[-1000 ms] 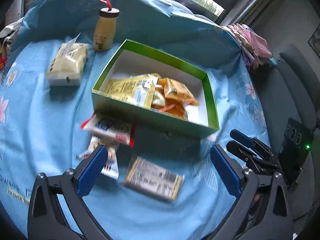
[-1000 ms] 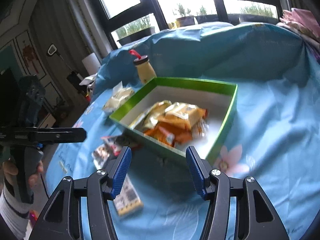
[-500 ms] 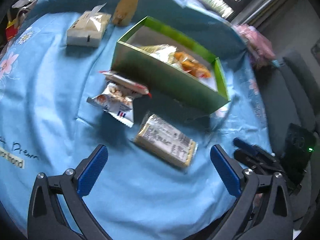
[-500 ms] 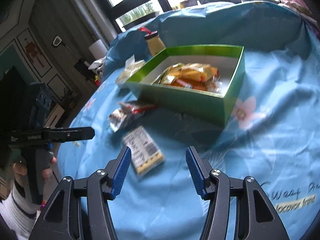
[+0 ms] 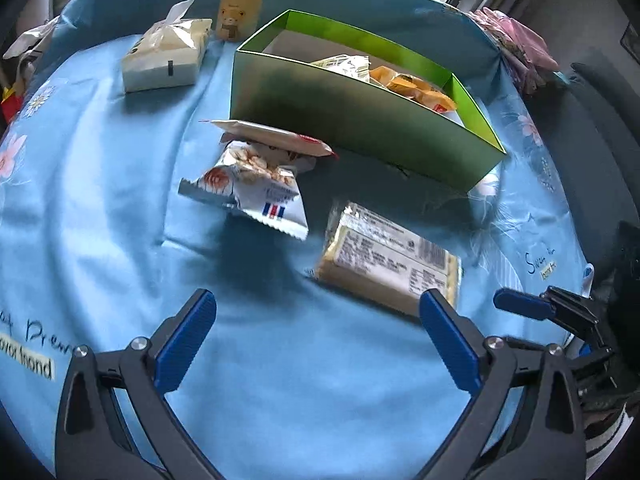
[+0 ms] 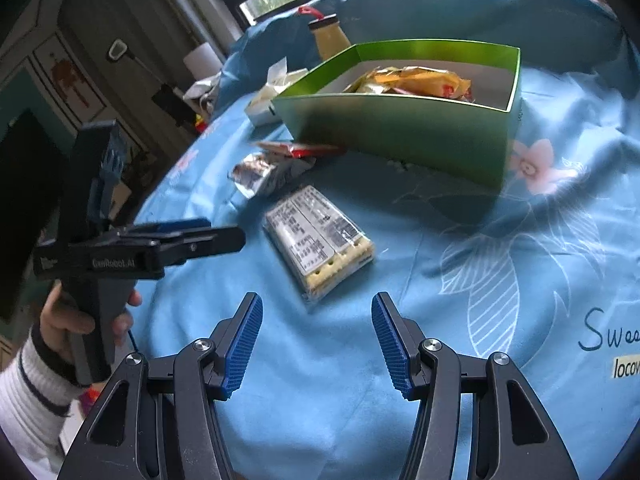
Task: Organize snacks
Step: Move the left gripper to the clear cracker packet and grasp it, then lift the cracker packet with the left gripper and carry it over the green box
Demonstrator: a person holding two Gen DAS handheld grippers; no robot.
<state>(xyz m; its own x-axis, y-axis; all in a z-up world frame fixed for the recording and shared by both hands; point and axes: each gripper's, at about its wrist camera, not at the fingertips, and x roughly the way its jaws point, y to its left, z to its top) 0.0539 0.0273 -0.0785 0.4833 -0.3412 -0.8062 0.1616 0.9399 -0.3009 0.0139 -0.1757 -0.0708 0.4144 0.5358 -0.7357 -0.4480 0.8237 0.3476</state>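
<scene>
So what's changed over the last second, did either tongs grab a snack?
No grab. Both tongs, left and right, pulled back and dropped lower from the green box, staying open and empty. The cracker pack now lies just ahead of them. The snacks on the cloth and in the box haven't moved.

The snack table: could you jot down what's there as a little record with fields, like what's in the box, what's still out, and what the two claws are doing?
Box: green box, open-topped, holding yellow and orange snack packets
Left out, nearest: cracker pack, label side up, on the blue tablecloth
Left out, by the box: white snack bag with a red-edged packet lying on it
Behind the box: yellow bottle, tissue pack
Left gripper: open, empty
Right gripper: open, empty, facing the cracker pack
</scene>
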